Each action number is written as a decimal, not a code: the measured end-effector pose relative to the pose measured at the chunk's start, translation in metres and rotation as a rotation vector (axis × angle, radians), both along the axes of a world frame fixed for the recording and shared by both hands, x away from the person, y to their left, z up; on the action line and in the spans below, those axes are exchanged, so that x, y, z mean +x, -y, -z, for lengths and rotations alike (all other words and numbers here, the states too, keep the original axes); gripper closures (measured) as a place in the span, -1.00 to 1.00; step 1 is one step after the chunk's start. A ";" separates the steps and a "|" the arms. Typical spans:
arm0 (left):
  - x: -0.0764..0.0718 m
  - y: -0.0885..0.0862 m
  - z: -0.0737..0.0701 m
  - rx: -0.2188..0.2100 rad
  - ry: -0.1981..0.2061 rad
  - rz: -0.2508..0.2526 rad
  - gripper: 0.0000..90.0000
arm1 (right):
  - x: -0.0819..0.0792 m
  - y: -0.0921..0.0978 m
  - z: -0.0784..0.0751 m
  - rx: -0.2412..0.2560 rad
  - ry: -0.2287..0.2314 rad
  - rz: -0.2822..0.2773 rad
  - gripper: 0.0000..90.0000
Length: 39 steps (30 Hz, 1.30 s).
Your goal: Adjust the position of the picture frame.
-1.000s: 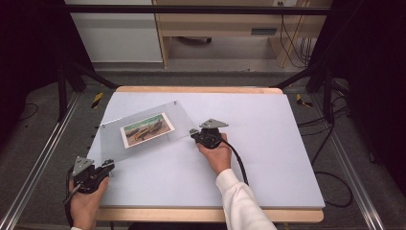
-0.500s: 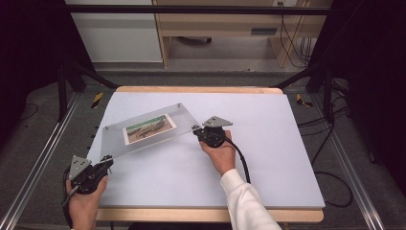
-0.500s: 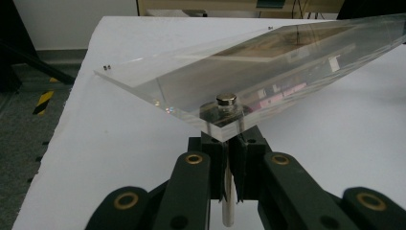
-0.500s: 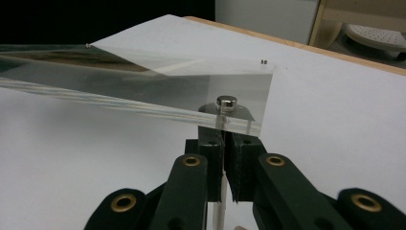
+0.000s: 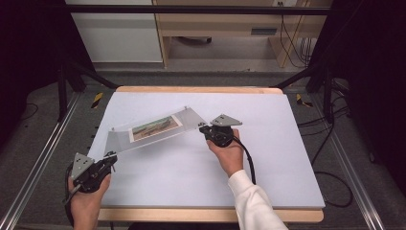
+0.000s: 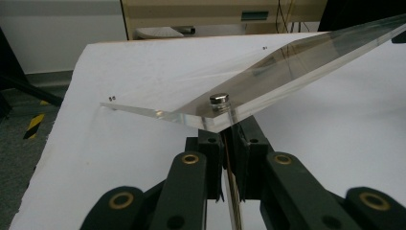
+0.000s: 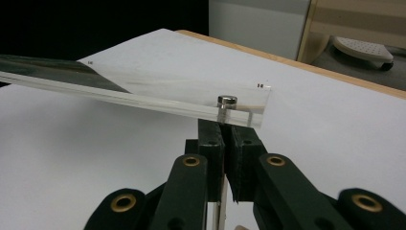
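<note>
The clear frame [image 5: 158, 128] with the photo [image 5: 155, 127] inside is now carried by both tongs at once — that is the change. A second ago only the right tongs [image 5: 203, 127] were at the frame, at its near right corner, while the left tongs [image 5: 113, 156] hung apart from it near the table's front left edge. Since then the frame has been swung and drawn toward the left hand, and its near left corner is now met by the left tongs.

In the left gripper view the jaws are clenched on something thin just under the corner stud [image 6: 219, 100]; it seems to be the stud's pin or the panel's edge, but which cannot be told. In the right gripper view the jaws are likewise clamped shut directly beneath the other stud [image 7: 227, 101], apparently on its post.

The frame is held tilted over the table [image 5: 268, 158]: the right end is raised, the left end is lower, and the far left corner appears to rest on or just above the sheet — contact cannot be judged for certain.

It is judged that the work has passed from a one-handed drag to a two-handed hold, so the frame can now be lifted level or steadied while a stud is worked. Even force from both sides will be needed, since the smooth plastic could slip or twist.
</note>
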<state>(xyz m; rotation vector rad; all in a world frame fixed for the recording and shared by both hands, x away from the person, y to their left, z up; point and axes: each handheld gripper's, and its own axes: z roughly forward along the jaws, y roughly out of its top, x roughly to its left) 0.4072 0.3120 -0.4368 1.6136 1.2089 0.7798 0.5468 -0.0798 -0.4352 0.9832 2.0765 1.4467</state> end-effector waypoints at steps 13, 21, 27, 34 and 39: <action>-0.001 0.003 -0.004 0.000 0.014 0.008 0.82 | -0.004 0.007 -0.005 0.003 0.017 0.005 0.90; -0.003 0.006 -0.006 0.005 0.030 0.014 0.81 | -0.005 0.009 -0.007 0.008 0.019 0.009 0.90; -0.003 0.008 -0.004 -0.002 0.017 0.019 0.81 | -0.005 0.012 -0.008 0.013 -0.006 0.014 0.90; -0.003 0.008 -0.004 -0.007 0.014 0.020 0.82 | -0.003 0.012 -0.008 0.027 -0.030 0.025 0.89; -0.003 0.008 -0.004 -0.013 0.015 0.021 0.82 | -0.002 0.011 -0.011 0.027 -0.051 0.031 0.88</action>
